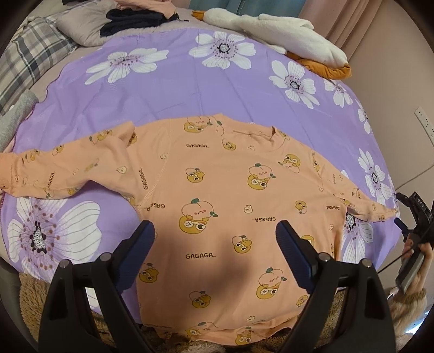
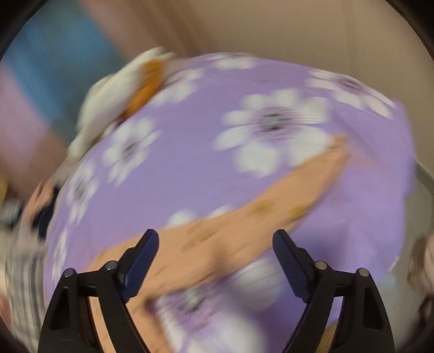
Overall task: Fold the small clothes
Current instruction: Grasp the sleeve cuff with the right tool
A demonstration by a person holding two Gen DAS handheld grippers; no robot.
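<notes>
A peach long-sleeved shirt point(image 1: 217, 176) printed with cartoon fruit and "GAGAGA" lies flat on a purple flowered sheet point(image 1: 190, 89), both sleeves spread out. My left gripper point(image 1: 215, 230) hovers open over the shirt's lower body with nothing between its fingers. At the far right of the left wrist view, my right gripper point(image 1: 400, 210) sits just beyond the cuff of the right sleeve point(image 1: 360, 206), held by a hand point(image 1: 415, 249). The right wrist view is heavily blurred. There my right gripper point(image 2: 215, 239) stands open above the peach sleeve point(image 2: 244, 225), which runs diagonally across the sheet point(image 2: 190, 176).
A white and orange plush goose point(image 1: 284, 35) lies at the bed's far right. A plaid pillow point(image 1: 27, 59) and dark folded clothes point(image 1: 130, 21) sit at the far left. A wall socket point(image 1: 424, 119) is on the right. Fuzzy brown fabric point(image 1: 32, 293) edges the near side.
</notes>
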